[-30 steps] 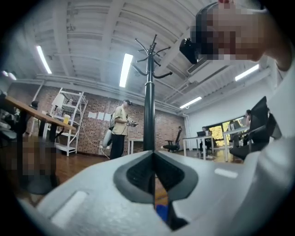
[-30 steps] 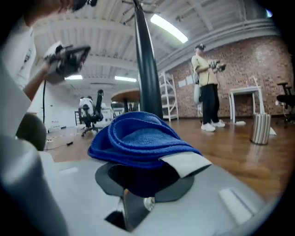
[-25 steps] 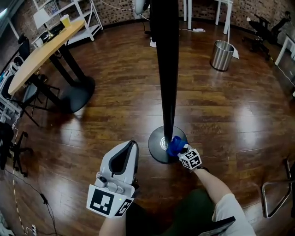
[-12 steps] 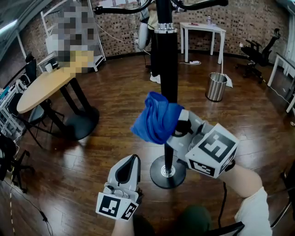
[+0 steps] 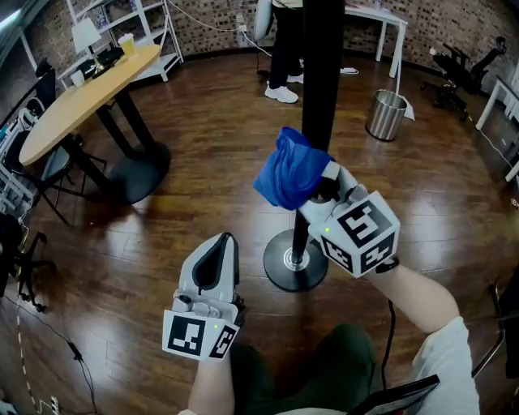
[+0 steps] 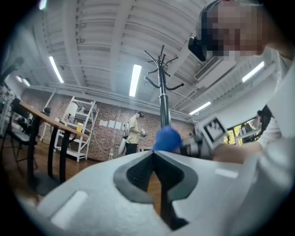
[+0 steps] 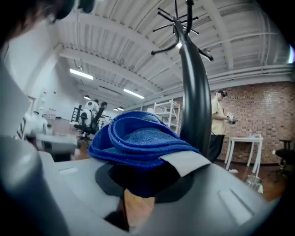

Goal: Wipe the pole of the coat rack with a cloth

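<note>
The black coat rack pole [image 5: 320,97] rises from a round base [image 5: 293,261] on the wood floor; its hooks [image 7: 177,20] show at the top in the right gripper view. My right gripper [image 5: 323,188] is shut on a bunched blue cloth [image 5: 290,180], held against the pole's left side about halfway up. The cloth [image 7: 138,140] fills the jaws in the right gripper view, with the pole [image 7: 196,101] just behind it. My left gripper [image 5: 212,271] hangs lower left of the base, shut and holding nothing. From the left gripper view the cloth [image 6: 166,138] and pole [image 6: 162,106] lie ahead.
A wooden table on a black pedestal [image 5: 81,93] stands at the left with chairs beside it. A metal bin [image 5: 386,115] and a white table [image 5: 377,20] are at the back right. A person [image 5: 285,49] stands behind the pole. An office chair [image 5: 462,69] sits far right.
One second ago the right gripper held the cloth down at the pole's base. It has risen with the cloth to mid-height. The left gripper has barely moved.
</note>
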The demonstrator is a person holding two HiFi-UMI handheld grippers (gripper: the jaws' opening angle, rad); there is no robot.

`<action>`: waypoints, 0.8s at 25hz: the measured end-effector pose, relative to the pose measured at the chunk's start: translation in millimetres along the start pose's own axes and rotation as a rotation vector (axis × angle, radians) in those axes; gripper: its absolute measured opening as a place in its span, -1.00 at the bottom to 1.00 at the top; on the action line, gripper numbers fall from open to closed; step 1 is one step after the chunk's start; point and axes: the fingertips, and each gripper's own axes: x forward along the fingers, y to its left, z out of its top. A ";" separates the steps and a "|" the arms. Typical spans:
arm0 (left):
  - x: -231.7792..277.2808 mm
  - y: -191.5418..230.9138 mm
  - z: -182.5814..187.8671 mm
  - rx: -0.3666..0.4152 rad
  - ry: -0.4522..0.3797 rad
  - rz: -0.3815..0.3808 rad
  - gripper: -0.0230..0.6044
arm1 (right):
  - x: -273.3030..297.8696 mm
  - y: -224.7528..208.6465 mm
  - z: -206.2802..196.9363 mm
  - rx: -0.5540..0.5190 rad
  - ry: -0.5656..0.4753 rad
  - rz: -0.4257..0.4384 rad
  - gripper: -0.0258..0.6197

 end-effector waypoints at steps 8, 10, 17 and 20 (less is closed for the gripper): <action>-19.1 28.8 -73.3 -0.028 0.122 0.098 -0.93 | 37.5 61.7 -453.6 0.141 0.439 -0.190 -0.60; -26.6 30.2 -77.0 -0.029 0.130 0.106 -0.93 | 30.0 77.0 -524.5 0.154 0.571 -0.211 -0.60; -34.5 43.8 -98.6 -0.018 0.171 0.098 -0.93 | 43.2 89.5 -485.8 0.200 0.525 -0.138 -0.60; -21.4 45.0 -61.8 -0.032 0.182 0.068 -0.93 | 15.1 95.8 -283.1 0.204 0.263 -0.039 -0.61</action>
